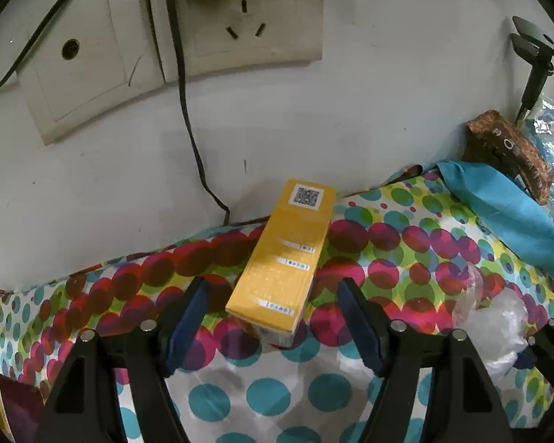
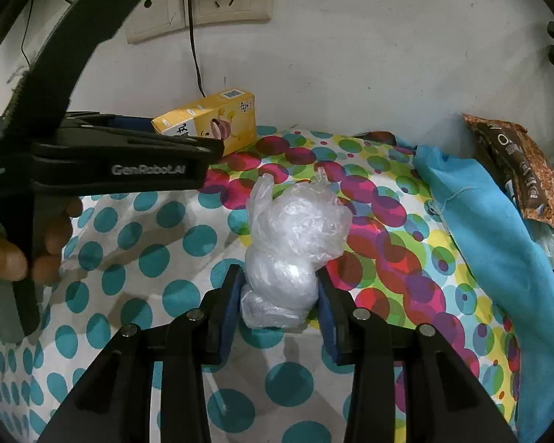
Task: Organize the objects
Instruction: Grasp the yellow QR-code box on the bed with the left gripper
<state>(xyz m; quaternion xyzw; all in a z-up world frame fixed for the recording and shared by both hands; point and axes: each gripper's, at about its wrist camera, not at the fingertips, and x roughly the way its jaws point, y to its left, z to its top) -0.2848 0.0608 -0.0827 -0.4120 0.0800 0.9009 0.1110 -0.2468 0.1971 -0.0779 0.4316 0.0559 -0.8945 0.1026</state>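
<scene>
Between the spread left tongs (image 1: 273, 308) lies the yellow box (image 1: 282, 262); the right tongs (image 2: 279, 288) clamp the plastic bag (image 2: 295, 236).

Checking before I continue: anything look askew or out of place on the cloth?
The yellow box lies at a slant to the wall, and the brown snack packet leans over the rumpled blue cloth. Nothing spilled.

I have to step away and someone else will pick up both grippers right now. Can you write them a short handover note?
Left hand-held gripper: open, its jaws on either side of the yellow box, pads not yet touching it.
Right hand-held gripper: shut on the clear plastic bag, which rests on the dotted cloth.
The box lies by the wall; blue cloth and brown snack packet lie to the right.
Done: the bag is gripped. Left: grip the box, then put both things away.
</scene>
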